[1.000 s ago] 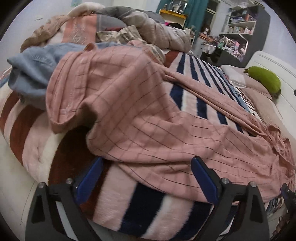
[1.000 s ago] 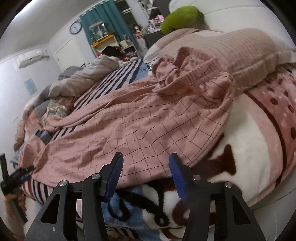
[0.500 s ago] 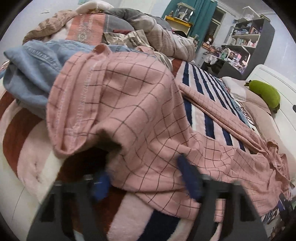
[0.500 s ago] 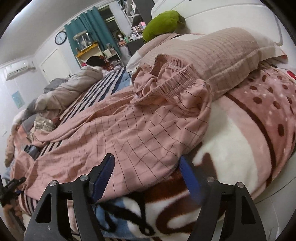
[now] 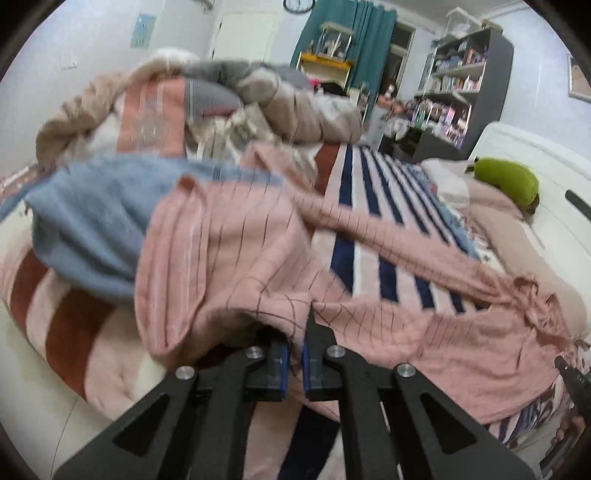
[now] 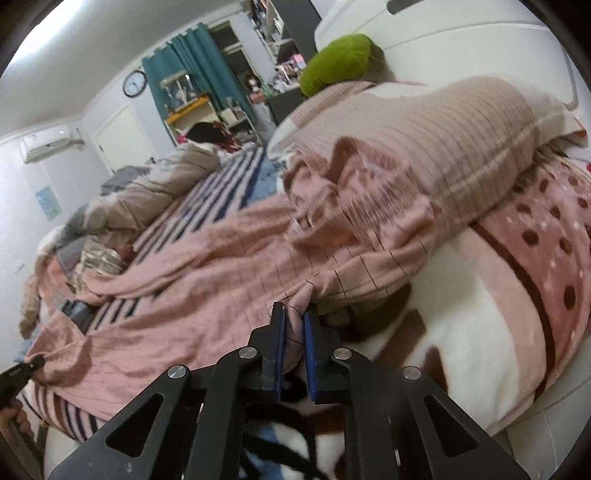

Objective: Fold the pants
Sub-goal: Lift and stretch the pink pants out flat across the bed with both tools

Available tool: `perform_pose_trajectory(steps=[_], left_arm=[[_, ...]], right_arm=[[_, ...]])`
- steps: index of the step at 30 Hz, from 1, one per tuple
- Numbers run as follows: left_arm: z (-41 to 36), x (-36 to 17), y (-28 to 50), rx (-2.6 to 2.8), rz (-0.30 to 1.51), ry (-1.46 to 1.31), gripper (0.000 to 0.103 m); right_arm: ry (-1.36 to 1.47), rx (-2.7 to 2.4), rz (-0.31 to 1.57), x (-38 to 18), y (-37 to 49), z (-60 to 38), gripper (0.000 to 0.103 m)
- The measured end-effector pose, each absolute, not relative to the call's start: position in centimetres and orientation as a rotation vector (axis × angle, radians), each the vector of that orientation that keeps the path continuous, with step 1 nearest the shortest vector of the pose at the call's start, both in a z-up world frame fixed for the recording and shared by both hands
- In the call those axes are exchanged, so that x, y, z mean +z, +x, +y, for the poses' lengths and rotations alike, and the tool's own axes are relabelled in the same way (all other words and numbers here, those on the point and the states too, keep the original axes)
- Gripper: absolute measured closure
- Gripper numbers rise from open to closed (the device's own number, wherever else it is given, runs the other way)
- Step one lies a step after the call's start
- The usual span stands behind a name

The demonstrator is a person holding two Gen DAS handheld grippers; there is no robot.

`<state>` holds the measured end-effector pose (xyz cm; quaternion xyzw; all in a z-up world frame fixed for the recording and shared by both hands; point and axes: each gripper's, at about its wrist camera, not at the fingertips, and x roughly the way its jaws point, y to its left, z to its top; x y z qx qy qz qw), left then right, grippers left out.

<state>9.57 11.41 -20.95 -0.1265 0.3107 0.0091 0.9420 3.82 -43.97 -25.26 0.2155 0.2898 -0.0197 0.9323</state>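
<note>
Bed (image 5: 369, 206) fills both views, covered with a blanket (image 5: 373, 184) striped navy and white. Pink checked pants (image 5: 258, 258) lie spread lengthwise across the blanket, waistband bunched up against a ribbed beige pillow (image 6: 443, 147) at the headboard end, legs running toward the far end. There they lie partly over a blue denim garment (image 5: 85, 221). Behind it sits a heap of beige and grey bedding (image 5: 258, 88). Green plush toy (image 5: 506, 181) lies by the headboard. Dark shelf unit (image 5: 472, 81) and teal curtain (image 5: 351, 33) stand in the background.

Left tool (image 5: 294, 350) has just closed, jaws together, clamped on a pinch of pants leg fabric near the hem end, cloth pulled up into a small peak at the blue pads. Right tool (image 6: 293, 332) has also just closed, clamped on a fold of pants fabric near the waistband end, a tuft of cloth visible between its pads. Both views are somewhat motion-blurred.
</note>
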Motion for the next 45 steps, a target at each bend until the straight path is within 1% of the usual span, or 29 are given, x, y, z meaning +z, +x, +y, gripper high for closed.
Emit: perform_pose_trajectory(steps=[8,16,27,35,38,43,44,45], left_arm=[[11.2,-16.3,12.5,0.017,0.526,-0.192,0.100],[11.1,-14.7,18.7,0.036,0.541,-0.121,0.100],[10.6,-14.6,28.4,0.072,0.611,-0.024,0.100],[10.2,-15.7,36.0,0.098,0.695,-0.001,0.099],[9.9,-16.6,38.6,0.108,0.735,0.014,0.098],[9.3,-18.6,41.6,0.119,0.804,0.070,0.097],[9.0,-18.9,42.0,0.116,0.823,0.081,0.093],[9.0,-19.1,42.4,0.107,0.844,0.087,0.084]], right_arm=[[0.431,0.047,0.500,-21.8,6.4,-44.5,0.100],[0.390,0.110,0.465,-19.9,11.2,-45.1,0.100],[0.248,0.126,0.553,-19.6,19.4,-45.3,0.100],[0.197,0.130,0.669,-20.2,25.5,-46.1,0.100],[0.175,0.124,0.742,-20.9,27.8,-46.2,0.100],[0.140,0.117,0.801,-21.6,29.6,-46.2,0.099],[0.124,0.114,0.810,-21.7,29.9,-46.0,0.099],[0.108,0.112,0.821,-21.9,30.1,-45.9,0.099]])
